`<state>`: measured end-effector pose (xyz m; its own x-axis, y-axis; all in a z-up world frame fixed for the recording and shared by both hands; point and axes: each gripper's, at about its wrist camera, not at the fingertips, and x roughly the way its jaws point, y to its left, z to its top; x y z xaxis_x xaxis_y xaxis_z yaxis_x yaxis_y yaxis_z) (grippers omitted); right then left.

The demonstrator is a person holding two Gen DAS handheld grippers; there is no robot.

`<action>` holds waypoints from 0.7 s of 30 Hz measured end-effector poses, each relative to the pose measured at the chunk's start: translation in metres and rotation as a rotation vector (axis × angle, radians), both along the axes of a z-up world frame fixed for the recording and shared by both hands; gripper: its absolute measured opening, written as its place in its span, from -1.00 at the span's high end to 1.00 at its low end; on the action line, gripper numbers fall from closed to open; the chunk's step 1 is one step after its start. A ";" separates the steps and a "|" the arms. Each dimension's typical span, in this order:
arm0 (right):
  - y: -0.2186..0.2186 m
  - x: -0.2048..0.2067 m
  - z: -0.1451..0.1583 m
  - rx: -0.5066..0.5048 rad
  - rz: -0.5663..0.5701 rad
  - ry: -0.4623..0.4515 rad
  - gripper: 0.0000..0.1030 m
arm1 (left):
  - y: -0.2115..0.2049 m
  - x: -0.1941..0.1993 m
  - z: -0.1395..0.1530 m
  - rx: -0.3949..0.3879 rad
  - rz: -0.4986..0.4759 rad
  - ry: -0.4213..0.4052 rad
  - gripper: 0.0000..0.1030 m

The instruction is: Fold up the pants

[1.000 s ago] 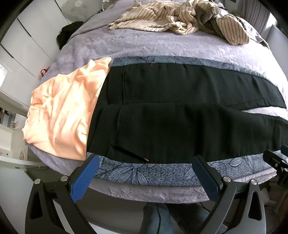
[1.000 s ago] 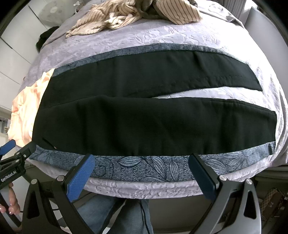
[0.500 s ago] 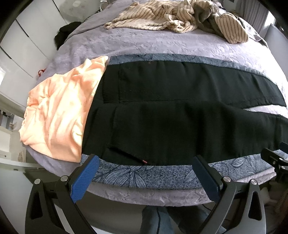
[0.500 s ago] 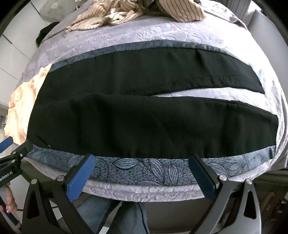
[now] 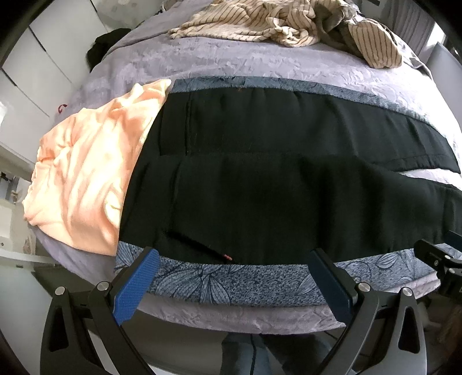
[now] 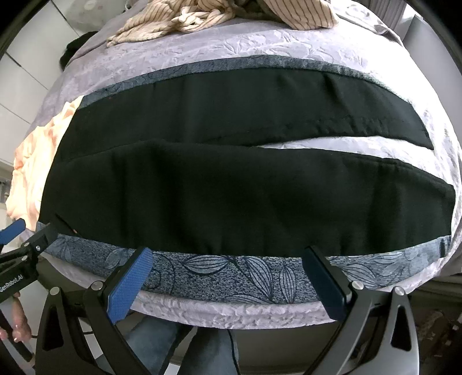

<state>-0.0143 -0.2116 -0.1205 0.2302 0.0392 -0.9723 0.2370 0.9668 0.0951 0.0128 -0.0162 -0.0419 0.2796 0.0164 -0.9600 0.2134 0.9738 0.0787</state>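
Observation:
Black pants (image 5: 274, 187) lie flat across a blue leaf-patterned mat (image 5: 231, 279) on the bed, waist to the left, both legs running right with a gap between them (image 6: 332, 142). The pants also fill the right wrist view (image 6: 231, 196). My left gripper (image 5: 231, 279) is open and empty, just short of the mat's near edge by the waist and pocket. My right gripper (image 6: 228, 274) is open and empty over the mat's near edge, below the near leg. Each gripper shows at the edge of the other's view.
A peach garment (image 5: 89, 178) lies left of the waist, partly under it. Striped beige clothes (image 5: 274, 20) are heaped at the far side of the lilac bedspread (image 5: 231, 60). White cabinets (image 5: 34, 80) stand to the left. The person's jeans (image 6: 208, 354) show below.
Both grippers have moved forward toward the bed's near edge; the pants and mat appear closer and lower in view. Both stay open.

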 end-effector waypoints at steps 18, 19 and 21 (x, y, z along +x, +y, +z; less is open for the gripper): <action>-0.045 -0.055 -0.075 0.795 -0.158 -0.050 -0.95 | 0.075 -0.023 -0.048 -0.367 0.084 0.138 -1.00; -0.049 -0.060 -0.084 0.821 -0.187 -0.046 -0.95 | 0.079 -0.024 -0.054 -0.376 0.089 0.153 -1.00; -0.057 -0.067 -0.100 0.873 -0.267 -0.053 -0.94 | 0.084 -0.024 -0.064 -0.402 0.109 0.177 -1.00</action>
<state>-0.0809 -0.2690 -0.2204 0.3804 0.6949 -0.6103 0.4172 0.4601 0.7838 -0.0108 0.0682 -0.1056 0.1275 -0.3471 -0.9291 0.0843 0.9372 -0.3386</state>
